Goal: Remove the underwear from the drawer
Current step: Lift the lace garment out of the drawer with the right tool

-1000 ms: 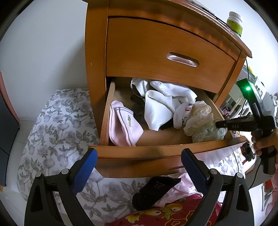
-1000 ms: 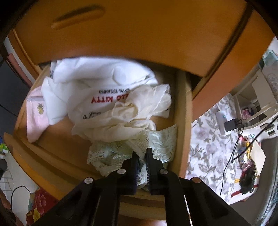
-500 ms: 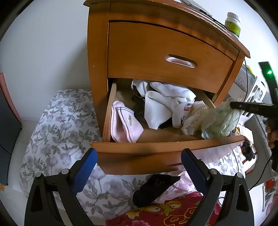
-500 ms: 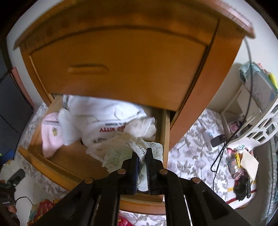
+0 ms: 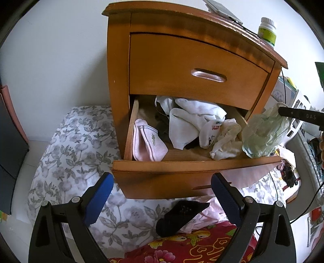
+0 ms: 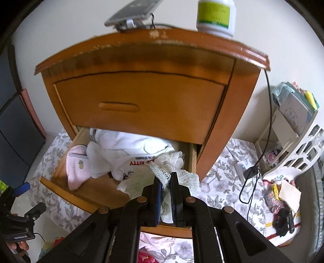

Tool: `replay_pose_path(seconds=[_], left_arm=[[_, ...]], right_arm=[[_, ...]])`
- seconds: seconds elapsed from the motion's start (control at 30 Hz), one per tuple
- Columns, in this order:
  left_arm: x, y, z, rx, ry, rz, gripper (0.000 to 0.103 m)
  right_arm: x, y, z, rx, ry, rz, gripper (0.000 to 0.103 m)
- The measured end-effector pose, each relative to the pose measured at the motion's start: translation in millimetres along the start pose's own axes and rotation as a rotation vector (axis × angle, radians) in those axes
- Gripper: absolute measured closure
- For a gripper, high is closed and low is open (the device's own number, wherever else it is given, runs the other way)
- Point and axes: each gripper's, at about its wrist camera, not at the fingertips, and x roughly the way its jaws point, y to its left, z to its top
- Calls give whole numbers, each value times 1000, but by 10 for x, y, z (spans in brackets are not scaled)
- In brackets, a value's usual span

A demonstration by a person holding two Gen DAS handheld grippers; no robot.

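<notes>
The nightstand's lower drawer stands pulled out, with white and pink clothes inside. My right gripper is shut on pale green lace underwear, which bunches up between the pads. In the left wrist view that underwear hangs from the right gripper above the drawer's right front corner, lifted off the pile. My left gripper is open and holds nothing, just in front of and below the drawer front. Its blue pad shows at the lower left of the right wrist view.
Pink underwear and white garments lie in the drawer. A black garment lies on floral bedding below, beside red fabric. A bottle and phone sit on top. A white basket shelf stands right.
The right gripper rose and tilted up, pulling the lace underwear out of the drawer pile until it hangs above the right corner. The left gripper shifted only slightly.
</notes>
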Motion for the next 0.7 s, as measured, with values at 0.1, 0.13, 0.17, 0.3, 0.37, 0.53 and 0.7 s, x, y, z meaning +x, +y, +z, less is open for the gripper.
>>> replay_pose_path(seconds=[0.1, 0.13, 0.17, 0.3, 0.37, 0.53, 0.7], left_arm=[[-65, 4, -4, -1, -11, 2, 6], [-82, 3, -3, -1, -14, 2, 6], [-98, 2, -5, -2, -16, 3, 6], [-162, -18, -14, 2, -27, -1, 6], [-205, -29, -24, 6, -33, -2, 6], [-304, -35, -31, 5, -49, 1, 6], [-401, -46, -51, 6, -63, 1, 6]], right_arm=[[-143, 31, 21, -5, -30, 3, 95], [-194, 46, 29, -8, -41, 4, 95], [-235, 62, 38, -11, -50, 7, 95], [-442, 136, 65, -22, -93, 18, 95], [-552, 180, 68, -31, -115, 25, 95], [-846, 308, 66, -62, -172, 39, 95], [-1096, 417, 16, -87, -212, 57, 95]])
